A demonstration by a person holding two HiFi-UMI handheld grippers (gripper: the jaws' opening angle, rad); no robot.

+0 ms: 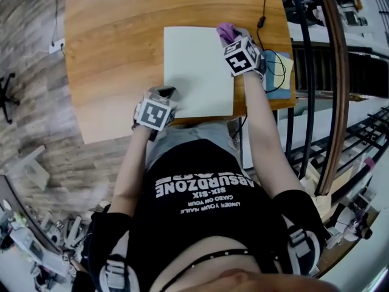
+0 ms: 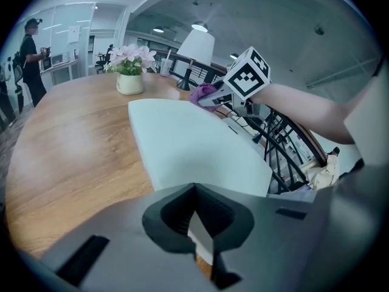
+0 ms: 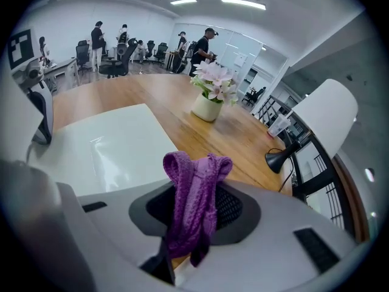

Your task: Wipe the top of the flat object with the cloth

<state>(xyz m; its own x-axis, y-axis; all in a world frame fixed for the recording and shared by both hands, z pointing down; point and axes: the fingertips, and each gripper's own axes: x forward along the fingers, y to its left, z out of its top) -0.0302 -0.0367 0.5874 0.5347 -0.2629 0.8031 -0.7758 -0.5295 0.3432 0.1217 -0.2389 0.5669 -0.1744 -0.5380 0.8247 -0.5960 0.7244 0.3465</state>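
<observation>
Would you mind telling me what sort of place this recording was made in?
Probably an open-plan office: swivel chairs stand at the back, people stand among them, and the wooden table carries a potted flower and a desk lamp.

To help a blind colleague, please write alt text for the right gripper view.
The right gripper grips a bunched purple cloth between its jaws, by a white flat board on a wooden table. A pot of flowers stands beyond.

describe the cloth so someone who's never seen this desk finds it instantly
On the wooden table lies a pale flat board. At its far right corner, the right claw pinches a small bunched cloth. It is the only purple thing there, with a knitted texture.
</observation>
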